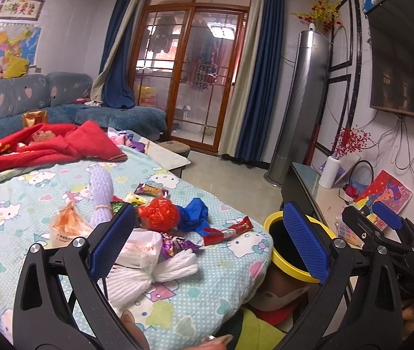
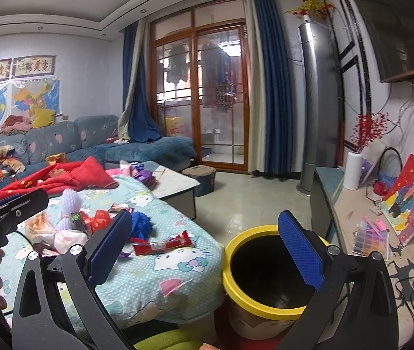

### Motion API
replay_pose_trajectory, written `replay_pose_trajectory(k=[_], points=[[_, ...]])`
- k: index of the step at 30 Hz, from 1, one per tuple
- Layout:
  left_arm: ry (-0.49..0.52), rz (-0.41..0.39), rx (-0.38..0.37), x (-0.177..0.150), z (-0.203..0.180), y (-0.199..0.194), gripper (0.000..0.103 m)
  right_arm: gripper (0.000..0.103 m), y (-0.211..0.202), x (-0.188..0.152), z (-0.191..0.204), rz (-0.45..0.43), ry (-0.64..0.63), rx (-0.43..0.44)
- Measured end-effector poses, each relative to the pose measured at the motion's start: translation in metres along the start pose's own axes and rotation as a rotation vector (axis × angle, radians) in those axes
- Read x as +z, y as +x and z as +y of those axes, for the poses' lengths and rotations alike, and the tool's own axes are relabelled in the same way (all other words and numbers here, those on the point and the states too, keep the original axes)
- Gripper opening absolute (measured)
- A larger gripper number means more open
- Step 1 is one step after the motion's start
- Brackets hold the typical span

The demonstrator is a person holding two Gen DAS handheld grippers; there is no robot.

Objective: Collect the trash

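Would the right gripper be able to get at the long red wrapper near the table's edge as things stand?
Probably yes: the right gripper is open and empty, and the red wrapper lies flat on the cloth just ahead, with nothing over it.

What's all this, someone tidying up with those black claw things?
Yes. A person holds a grasping tool in each hand, both open and empty. The left tool hovers over a pile of litter on the cartoon-cat blanket: a red wrapper and crumpled red plastic. The right tool is near the yellow-rimmed bin, which looks empty.
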State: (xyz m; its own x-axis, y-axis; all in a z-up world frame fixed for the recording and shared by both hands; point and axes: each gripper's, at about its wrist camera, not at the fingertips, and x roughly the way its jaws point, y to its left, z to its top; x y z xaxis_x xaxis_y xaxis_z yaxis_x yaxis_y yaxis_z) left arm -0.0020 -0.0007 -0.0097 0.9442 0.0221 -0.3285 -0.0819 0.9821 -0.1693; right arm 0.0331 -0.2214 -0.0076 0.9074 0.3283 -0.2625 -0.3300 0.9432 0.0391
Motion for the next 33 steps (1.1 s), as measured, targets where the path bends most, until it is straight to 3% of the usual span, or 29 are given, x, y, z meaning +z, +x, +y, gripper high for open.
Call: replay_pose_trajectory(k=[21,33], points=[[-0.112,0.003,0.21,0.015,0.077,-0.004,0.093,0.097,0.048,-0.008,0.085,0.162,-0.103,0.277],[-0.212,0.117,0.34,0.004,0.145,0.018,0.093,0.095,0.1,-0.025,0.104,0.329,-0.076,0.348]])
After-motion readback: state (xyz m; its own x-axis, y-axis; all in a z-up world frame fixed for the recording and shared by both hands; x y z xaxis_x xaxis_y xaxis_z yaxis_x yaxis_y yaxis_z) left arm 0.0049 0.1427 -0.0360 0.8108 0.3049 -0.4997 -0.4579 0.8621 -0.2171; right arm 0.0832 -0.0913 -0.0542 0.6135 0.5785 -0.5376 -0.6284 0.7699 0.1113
